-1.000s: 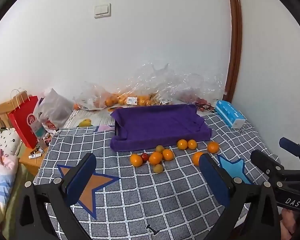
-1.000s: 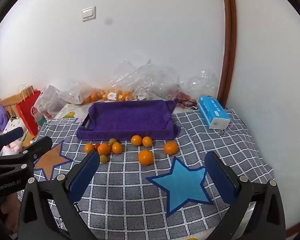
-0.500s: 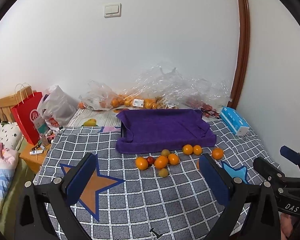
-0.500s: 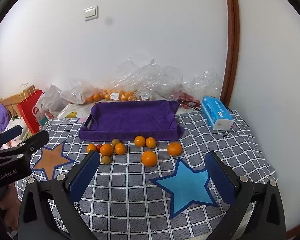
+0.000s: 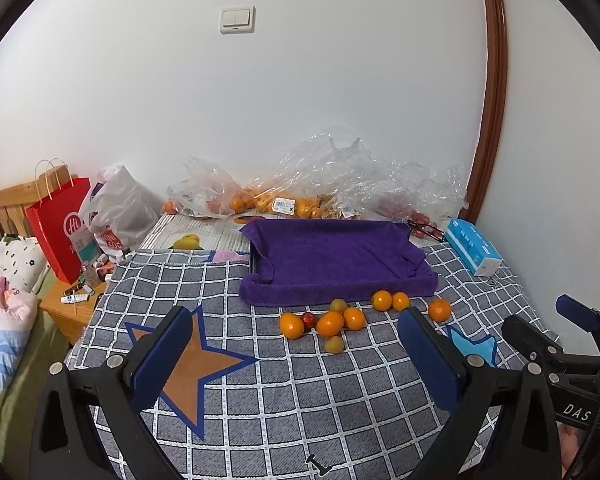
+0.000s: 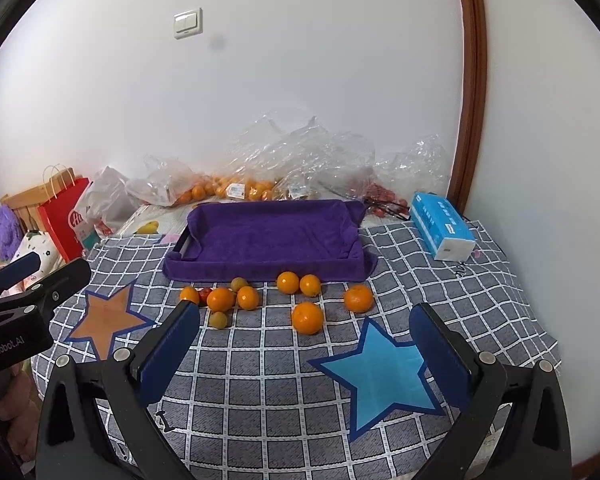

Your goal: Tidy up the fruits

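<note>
Several oranges lie loose on the grey checked cloth, among them one large orange (image 6: 307,317) nearest my right gripper and another (image 5: 291,325) at the left of the cluster. Small greenish fruits (image 5: 334,345) and a red fruit (image 5: 309,319) lie mixed in. Behind them sits a tray draped in a purple towel (image 5: 332,256) (image 6: 268,236), with nothing in it. My left gripper (image 5: 296,350) and right gripper (image 6: 306,344) both hover open over the near part of the cloth, short of the fruit, holding nothing.
Clear plastic bags of oranges (image 5: 276,202) line the wall behind the tray. A blue tissue pack (image 6: 442,230) lies at the right, near the wall and brown door frame (image 6: 470,80). A red paper bag (image 5: 60,224) and a bedside stand sit at the left.
Both views have tilted upward and pulled back a little; the fruit and tray sit lower and slightly farther away. Both grippers stay open. Nothing on the cloth has moved.
</note>
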Demonstrator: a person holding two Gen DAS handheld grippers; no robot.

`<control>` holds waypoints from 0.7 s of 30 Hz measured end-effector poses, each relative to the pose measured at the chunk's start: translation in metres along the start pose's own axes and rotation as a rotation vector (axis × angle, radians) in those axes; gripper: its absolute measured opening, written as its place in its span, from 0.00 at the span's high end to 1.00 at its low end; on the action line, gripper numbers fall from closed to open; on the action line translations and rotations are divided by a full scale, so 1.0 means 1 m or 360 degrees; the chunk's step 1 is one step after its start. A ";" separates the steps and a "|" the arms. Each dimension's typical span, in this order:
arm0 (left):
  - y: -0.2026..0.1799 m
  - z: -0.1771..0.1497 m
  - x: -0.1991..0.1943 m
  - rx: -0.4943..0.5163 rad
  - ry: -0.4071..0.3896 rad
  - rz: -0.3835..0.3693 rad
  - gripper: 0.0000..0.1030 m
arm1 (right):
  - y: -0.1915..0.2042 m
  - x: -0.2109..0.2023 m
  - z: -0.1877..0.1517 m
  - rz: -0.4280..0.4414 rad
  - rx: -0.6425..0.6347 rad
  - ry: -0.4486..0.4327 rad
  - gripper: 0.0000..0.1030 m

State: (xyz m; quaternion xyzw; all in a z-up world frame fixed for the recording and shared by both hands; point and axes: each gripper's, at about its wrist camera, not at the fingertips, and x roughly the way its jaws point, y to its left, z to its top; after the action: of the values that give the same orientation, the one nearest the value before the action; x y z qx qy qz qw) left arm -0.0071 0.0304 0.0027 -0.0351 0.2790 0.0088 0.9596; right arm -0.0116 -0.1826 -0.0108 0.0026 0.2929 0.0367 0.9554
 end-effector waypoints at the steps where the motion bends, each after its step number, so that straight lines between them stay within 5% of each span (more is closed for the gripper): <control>1: 0.000 0.000 0.001 -0.0001 0.0004 0.0002 0.00 | 0.001 0.000 0.000 0.0001 -0.0003 -0.0003 0.00; 21: 0.004 -0.005 0.003 -0.0014 0.0016 -0.0008 0.00 | 0.013 0.000 -0.002 0.0002 -0.0040 -0.0014 0.00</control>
State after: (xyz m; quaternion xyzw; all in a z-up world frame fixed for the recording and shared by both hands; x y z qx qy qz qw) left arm -0.0079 0.0342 -0.0032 -0.0401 0.2838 0.0075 0.9580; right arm -0.0138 -0.1700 -0.0116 -0.0091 0.2883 0.0409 0.9566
